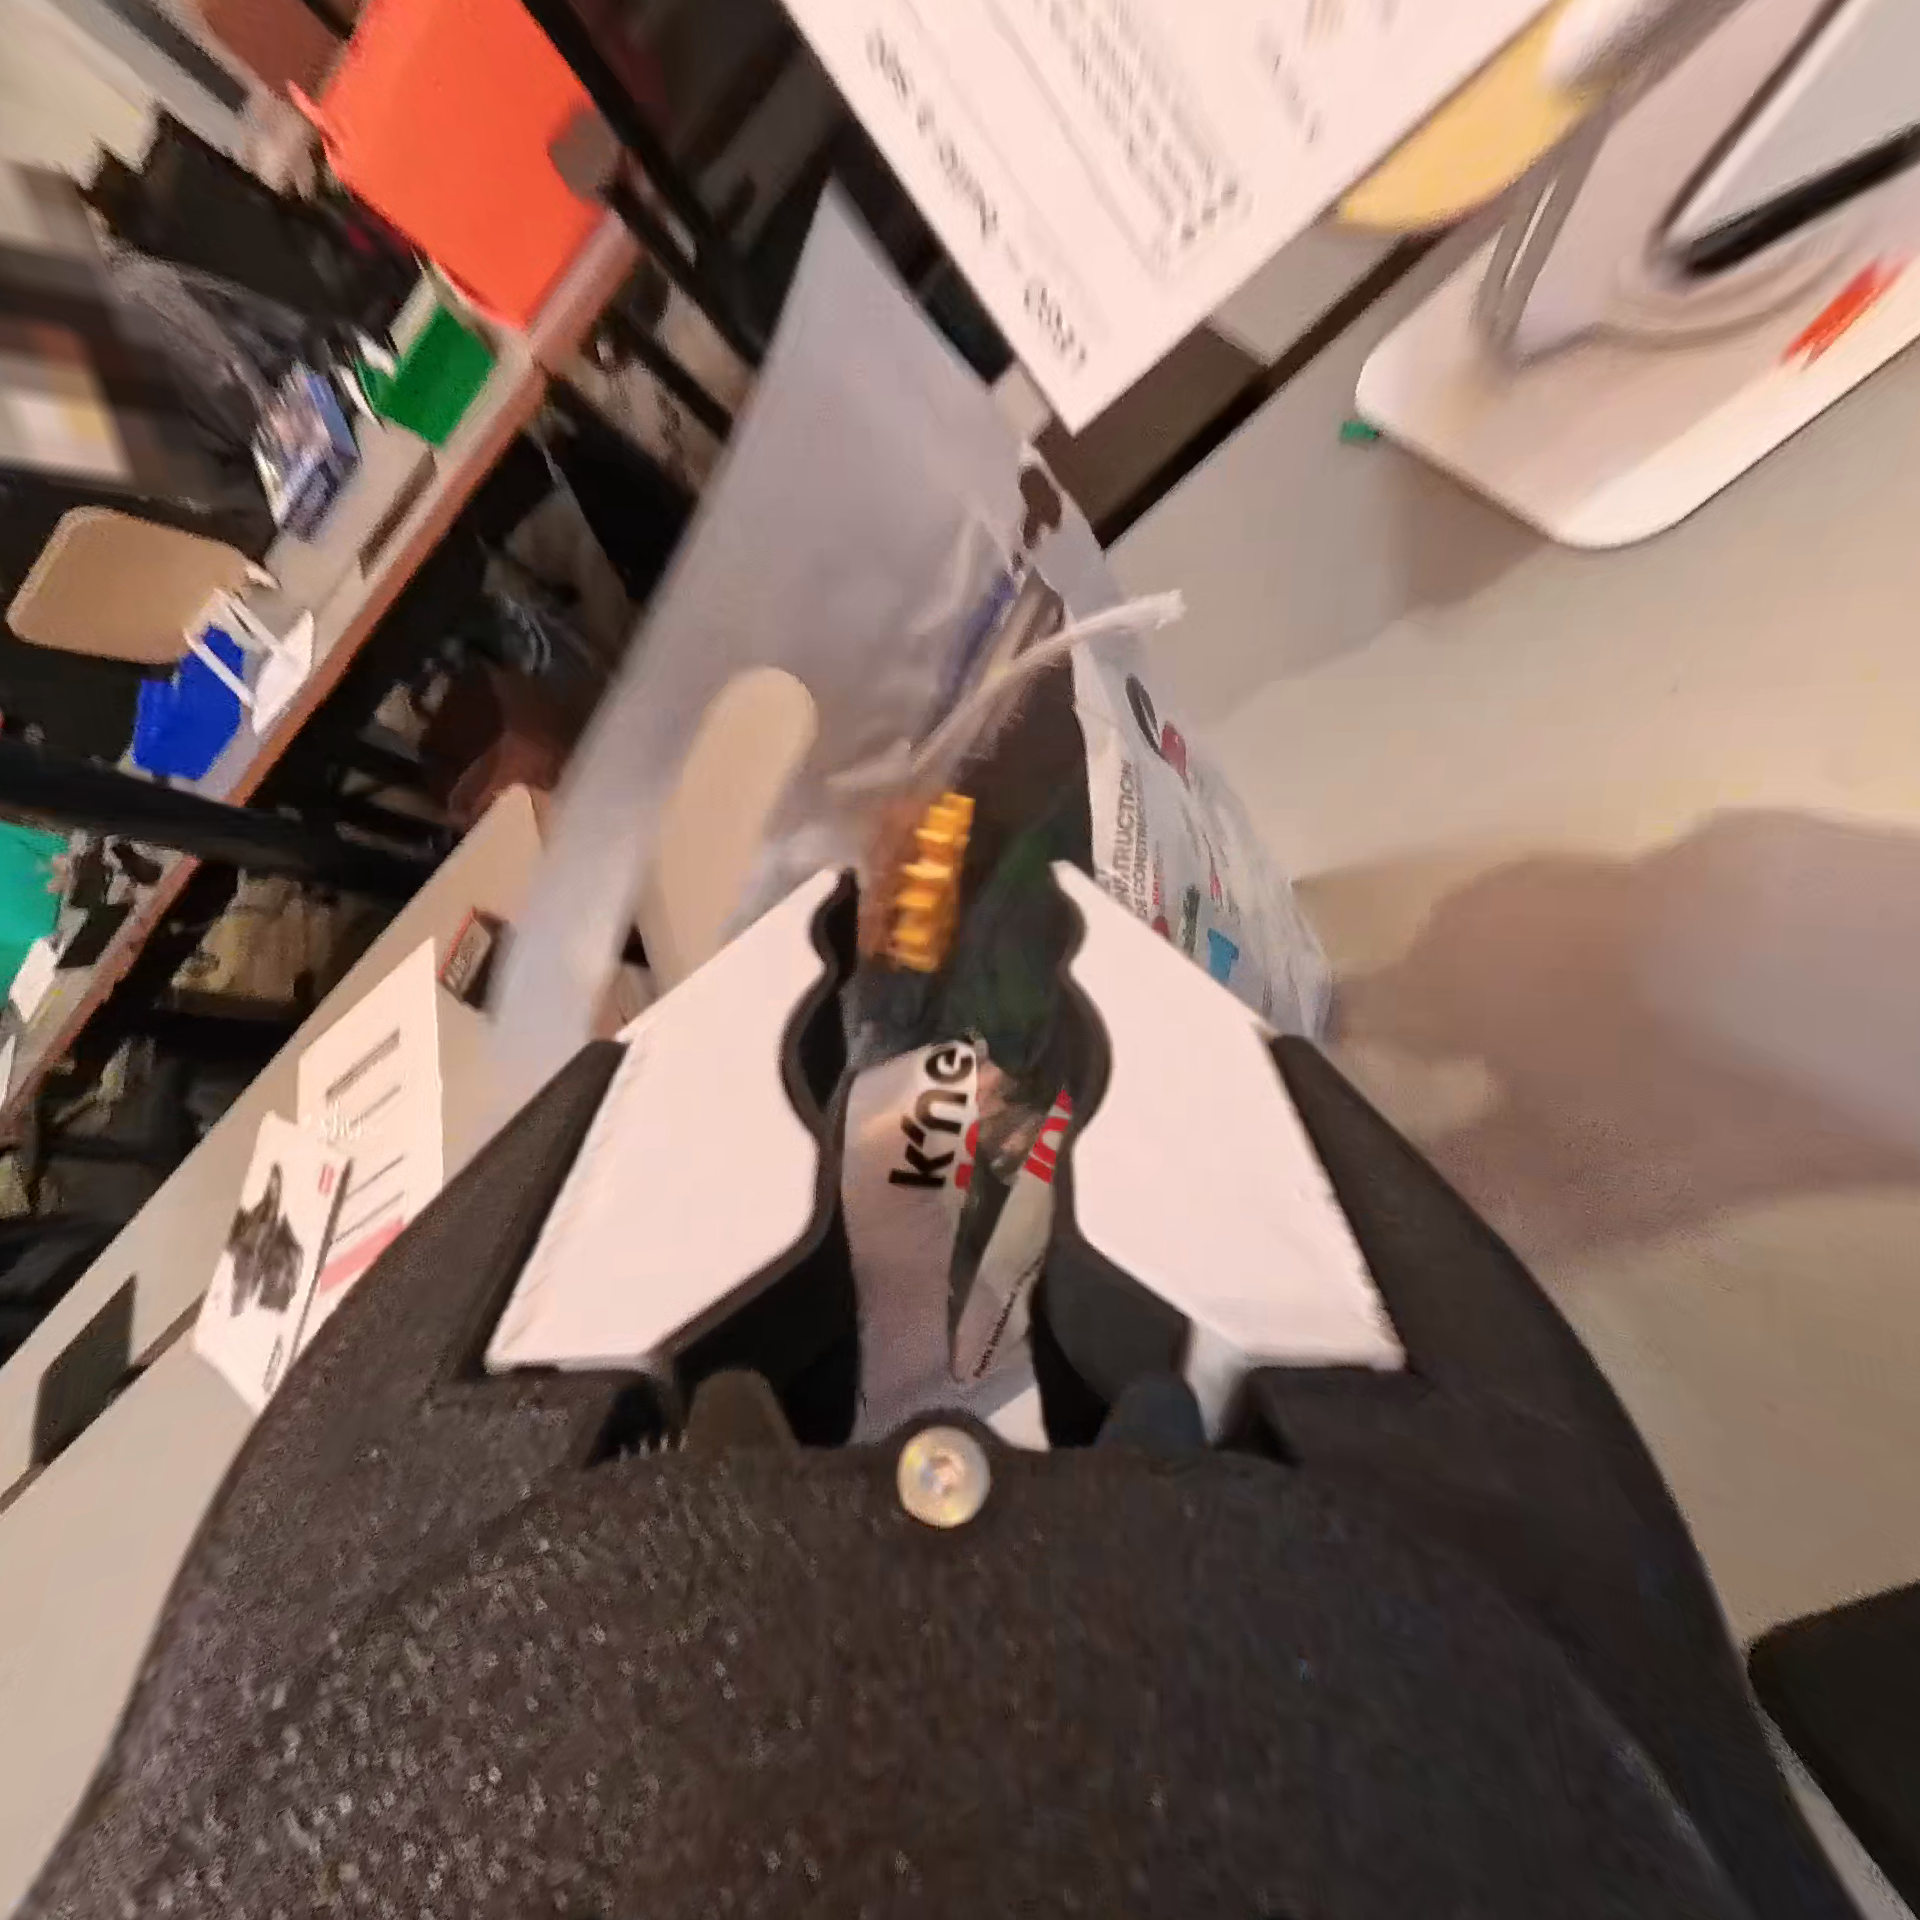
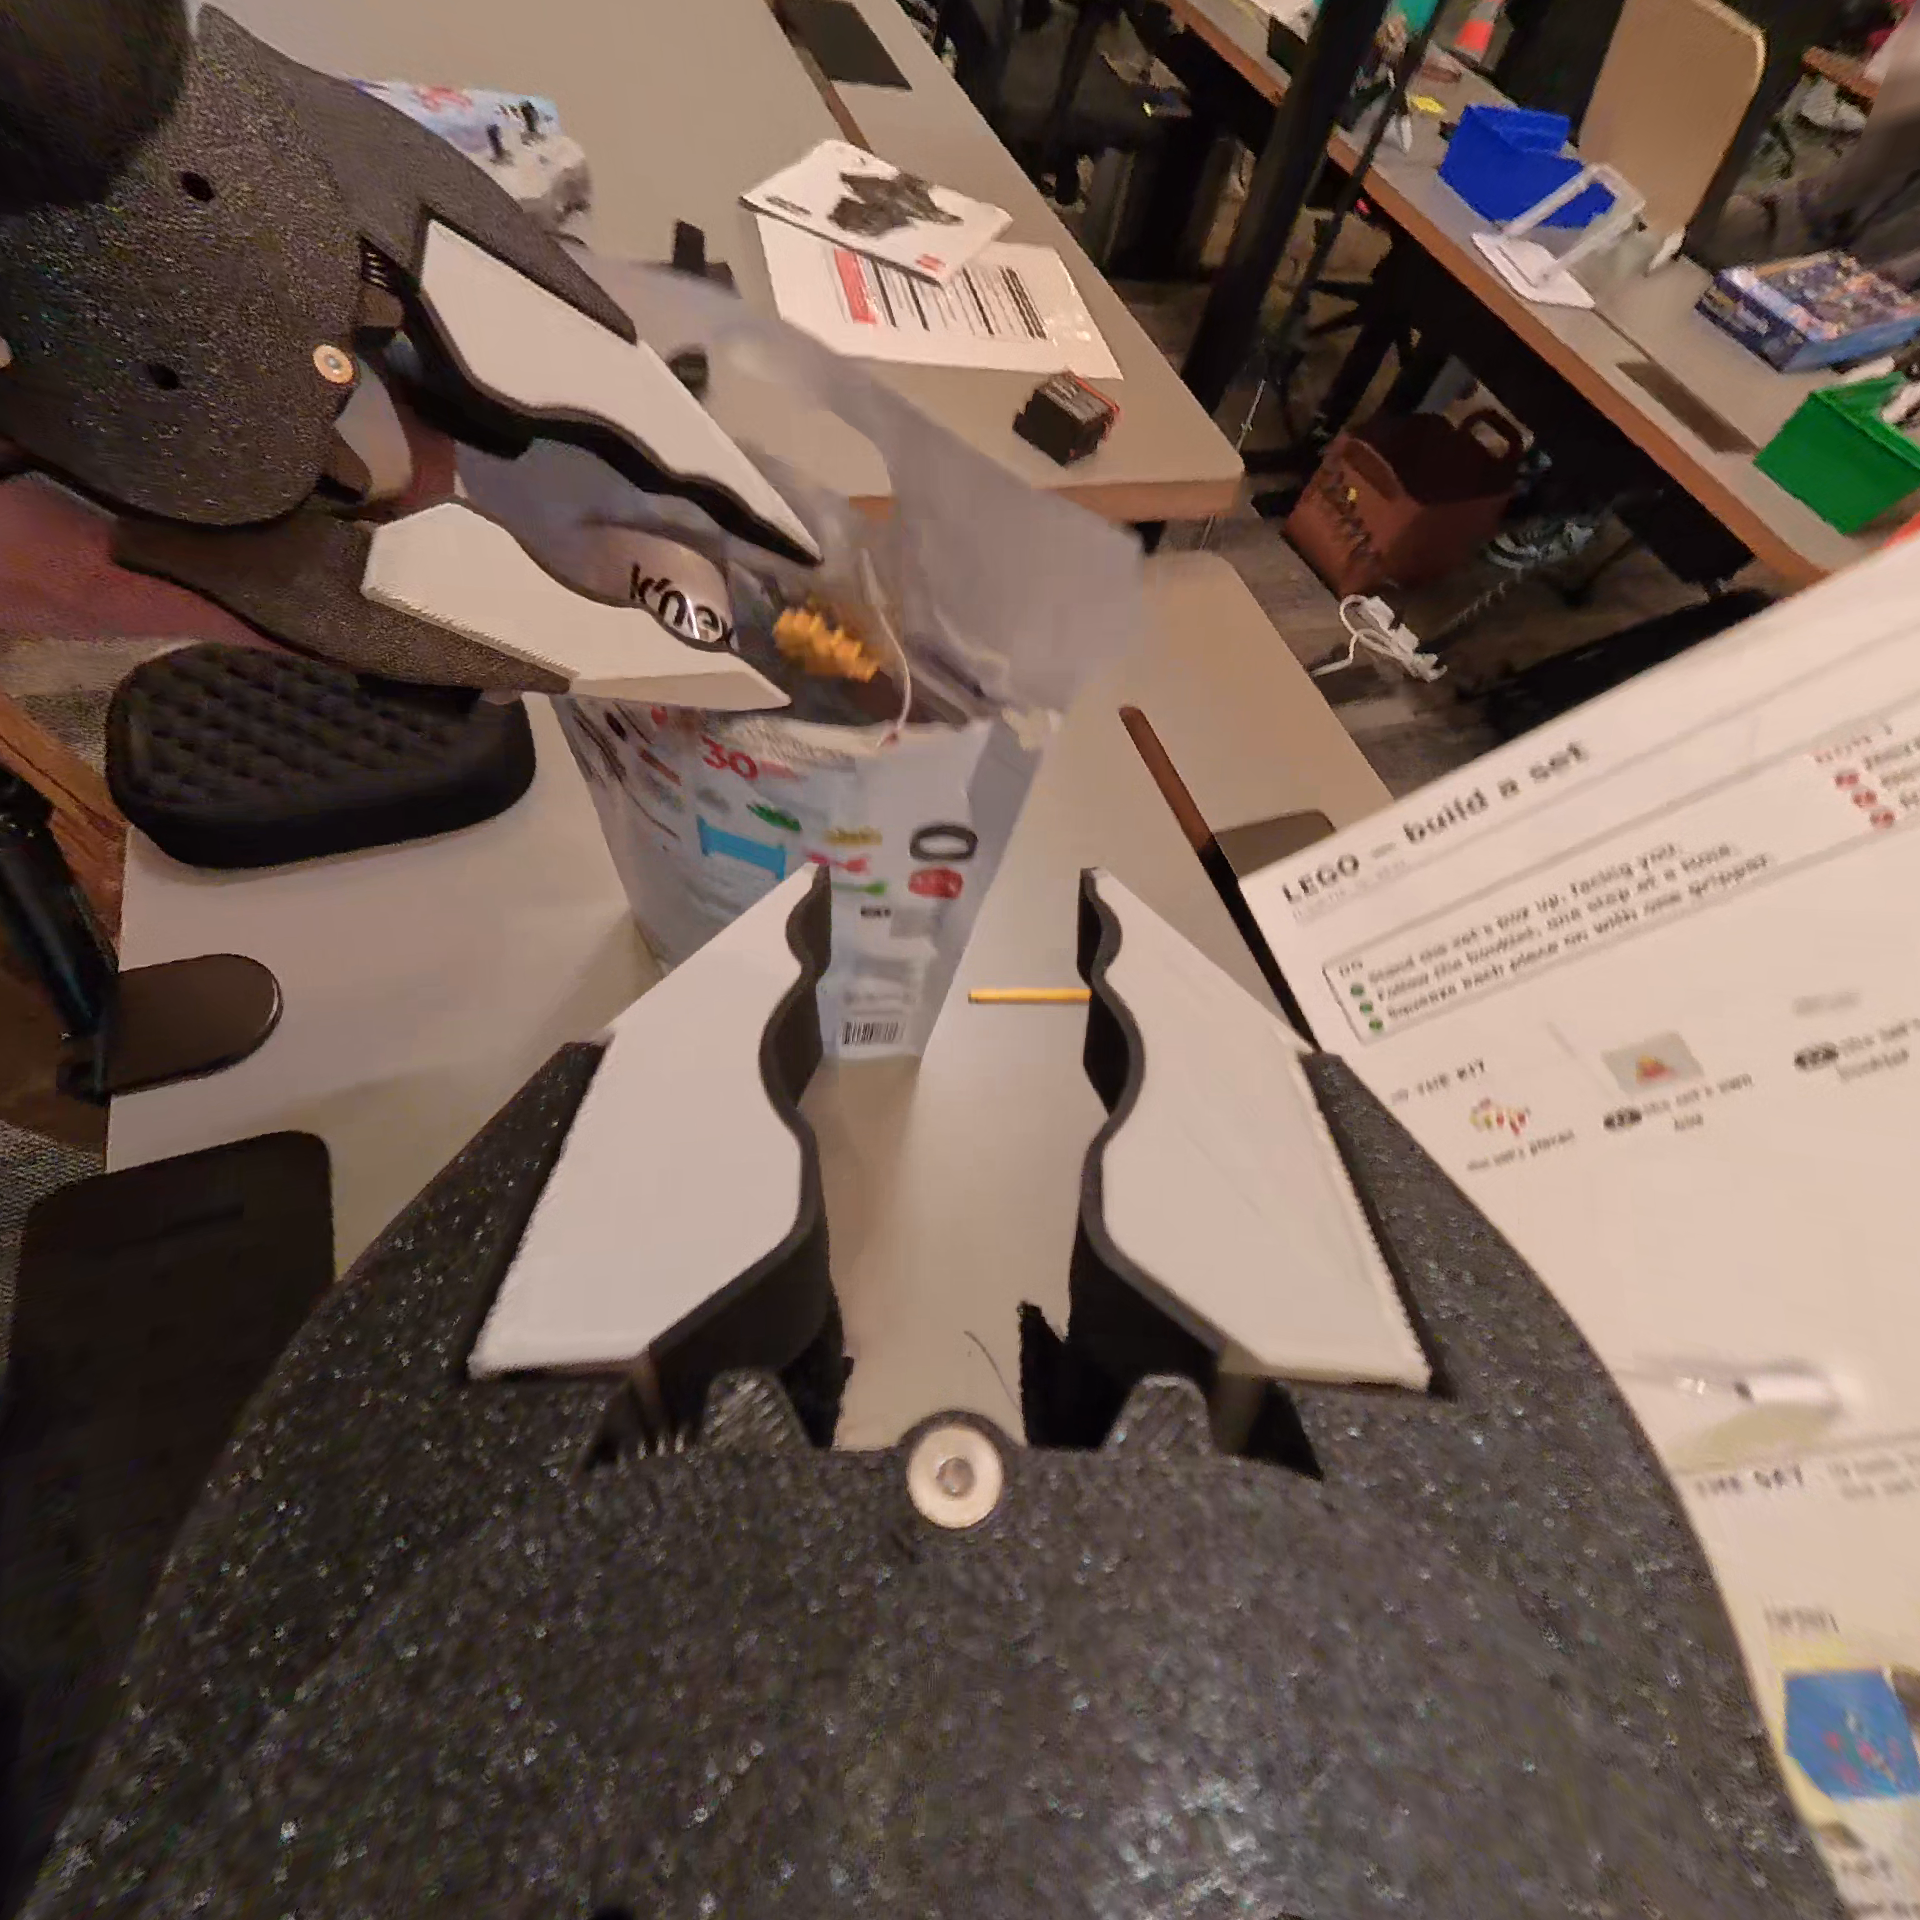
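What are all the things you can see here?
printed white toy-kit bag: one, white with coloured pictures, standing open on the near table
yellow toothed plastic piece: one, yellow, at the bag's mouth
thin yellow stick: one, yellow, lying on the table right of the bag
white instruction sheet: one, white, propped at right
white booklet with dark picture: one, on the far table
small black box: one, black, far table edge
left gripper: one, closed on the bag's top
right gripper: one, open, empty
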A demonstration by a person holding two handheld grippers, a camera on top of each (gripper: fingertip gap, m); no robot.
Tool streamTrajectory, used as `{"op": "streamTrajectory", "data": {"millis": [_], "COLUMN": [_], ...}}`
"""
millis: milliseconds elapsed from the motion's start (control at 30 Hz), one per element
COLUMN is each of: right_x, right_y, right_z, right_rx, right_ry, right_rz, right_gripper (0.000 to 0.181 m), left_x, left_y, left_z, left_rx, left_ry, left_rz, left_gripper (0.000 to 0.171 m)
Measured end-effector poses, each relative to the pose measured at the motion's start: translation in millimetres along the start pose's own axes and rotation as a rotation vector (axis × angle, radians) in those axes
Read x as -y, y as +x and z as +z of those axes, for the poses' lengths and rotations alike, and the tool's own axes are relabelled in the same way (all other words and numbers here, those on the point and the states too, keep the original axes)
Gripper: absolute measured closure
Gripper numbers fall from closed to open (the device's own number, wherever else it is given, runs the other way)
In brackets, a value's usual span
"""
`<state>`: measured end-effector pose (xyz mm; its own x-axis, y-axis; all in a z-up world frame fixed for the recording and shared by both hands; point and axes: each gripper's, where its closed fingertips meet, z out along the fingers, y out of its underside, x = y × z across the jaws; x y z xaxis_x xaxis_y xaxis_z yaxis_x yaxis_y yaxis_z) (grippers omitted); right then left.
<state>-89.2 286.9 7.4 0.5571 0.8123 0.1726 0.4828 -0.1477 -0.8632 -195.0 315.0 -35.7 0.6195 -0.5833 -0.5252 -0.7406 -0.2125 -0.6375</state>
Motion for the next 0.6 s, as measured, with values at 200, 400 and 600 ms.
{"op": "streamTrajectory", "data": {"millis": [200,400,600], "right_x": [-61.9,-139.8,-173.7], "right_y": [13.6,15.7,31.7], "right_z": [25.0,104.4,165.4], "right_rx": [0.045,0.081,0.020], "right_ry": [-0.112,-0.193,-0.206], "right_rz": [0.161,0.407,0.664], "right_gripper": [0.136,0.140,0.137], "left_x": [-3.4,-21.2,-18.5], "left_y": [25.8,57.3,48.5], "left_z": [-19.0,-46.5,-53.2], "left_rx": [-0.005,-0.037,-0.035], "left_ry": [0.043,0.039,0.091], "left_rz": [0.011,0.011,0.003], "left_gripper": [0.124,0.122,0.120]}}
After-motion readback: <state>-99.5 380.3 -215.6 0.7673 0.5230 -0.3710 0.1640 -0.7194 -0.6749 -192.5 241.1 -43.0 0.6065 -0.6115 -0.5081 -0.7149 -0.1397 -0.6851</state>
